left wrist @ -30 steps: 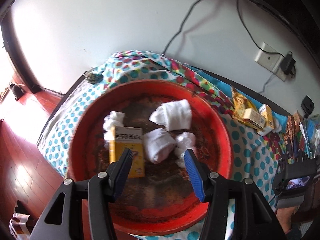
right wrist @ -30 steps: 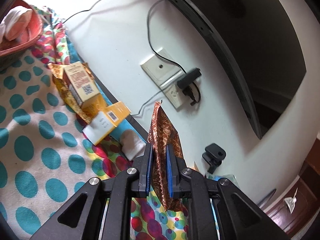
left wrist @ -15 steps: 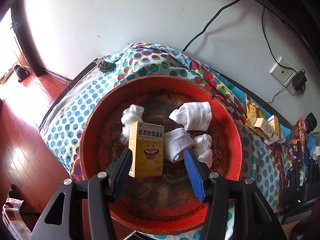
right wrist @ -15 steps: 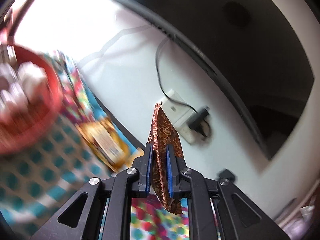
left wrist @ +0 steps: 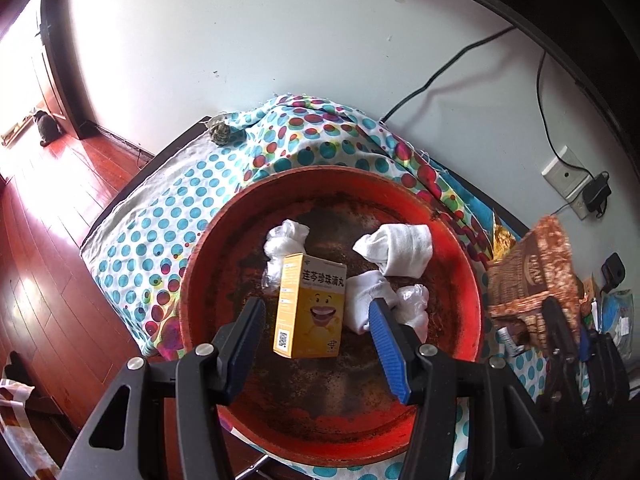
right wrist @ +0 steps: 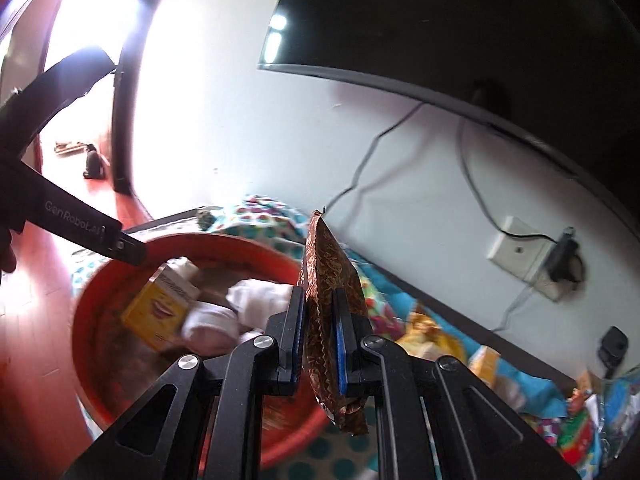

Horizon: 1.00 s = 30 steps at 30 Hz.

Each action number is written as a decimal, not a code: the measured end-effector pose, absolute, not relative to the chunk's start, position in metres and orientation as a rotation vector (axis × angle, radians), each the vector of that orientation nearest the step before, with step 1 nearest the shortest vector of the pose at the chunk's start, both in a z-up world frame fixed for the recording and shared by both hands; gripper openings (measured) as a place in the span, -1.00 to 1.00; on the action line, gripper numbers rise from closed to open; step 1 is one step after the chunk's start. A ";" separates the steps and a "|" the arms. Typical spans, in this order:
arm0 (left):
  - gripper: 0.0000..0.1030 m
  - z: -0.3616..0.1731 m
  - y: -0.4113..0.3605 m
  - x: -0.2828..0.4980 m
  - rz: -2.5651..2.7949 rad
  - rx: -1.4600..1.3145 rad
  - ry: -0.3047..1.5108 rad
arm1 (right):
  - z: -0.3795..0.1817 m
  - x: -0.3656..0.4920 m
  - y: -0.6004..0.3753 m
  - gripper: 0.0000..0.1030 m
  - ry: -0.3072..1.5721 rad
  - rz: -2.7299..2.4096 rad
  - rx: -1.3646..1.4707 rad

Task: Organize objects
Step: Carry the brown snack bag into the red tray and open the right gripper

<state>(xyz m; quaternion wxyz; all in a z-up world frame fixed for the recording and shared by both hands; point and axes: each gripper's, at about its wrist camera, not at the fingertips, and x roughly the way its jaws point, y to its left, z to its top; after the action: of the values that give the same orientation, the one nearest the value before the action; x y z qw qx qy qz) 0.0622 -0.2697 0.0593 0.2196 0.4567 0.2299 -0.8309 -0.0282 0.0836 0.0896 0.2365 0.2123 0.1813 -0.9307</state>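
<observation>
Yellow box (left wrist: 310,306) reads "连芩珍珠滴丸"; left claw (right wrist: 120,246) arm says "GenRobot.ai".

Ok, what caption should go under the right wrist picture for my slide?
Right tongs clamp a brown foil packet beside the red basin holding a yellow box.

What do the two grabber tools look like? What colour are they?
Both tools are black, built from flat angular arms joined by round silver bolts. Each ends in two straight fingers lined with ribbed blue pads. The left tool has white "GenRobot.ai" lettering on its side, readable in the right wrist view. The right tool looks the same.
</observation>
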 end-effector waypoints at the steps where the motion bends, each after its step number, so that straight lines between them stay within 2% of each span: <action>1: 0.08 0.060 -0.271 0.063 -2.297 1.259 0.642 | 0.088 -0.028 0.084 -0.78 0.500 -2.545 0.584; 16: 0.08 0.062 -0.293 0.074 -2.255 1.207 0.694 | 0.035 -0.008 0.044 -0.78 0.631 -2.477 0.652; 22: 0.08 0.061 -0.300 0.079 -2.237 1.188 0.711 | 0.015 0.014 0.046 -0.70 0.637 -2.420 0.683; 25: 0.08 0.062 -0.304 0.081 -2.228 1.178 0.728 | 0.013 0.026 0.054 -0.52 0.626 -2.391 0.697; 27: 0.08 0.062 -0.305 0.082 -2.222 1.176 0.736 | 0.009 0.035 0.061 -0.23 0.576 -2.357 0.728; 29: 0.08 0.062 -0.307 0.084 -2.225 1.166 0.757 | 0.009 0.042 0.058 0.25 0.536 -2.339 0.728; 30: 0.08 0.063 -0.307 0.085 -2.224 1.162 0.759 | 0.007 0.045 0.053 0.31 0.525 -2.329 0.725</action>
<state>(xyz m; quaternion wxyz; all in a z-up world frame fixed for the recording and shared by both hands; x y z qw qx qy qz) 0.0848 -0.3072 0.0625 0.2570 0.4285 0.2798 -0.8198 0.0451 0.0531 0.0072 0.3175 0.2753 0.1996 -0.8852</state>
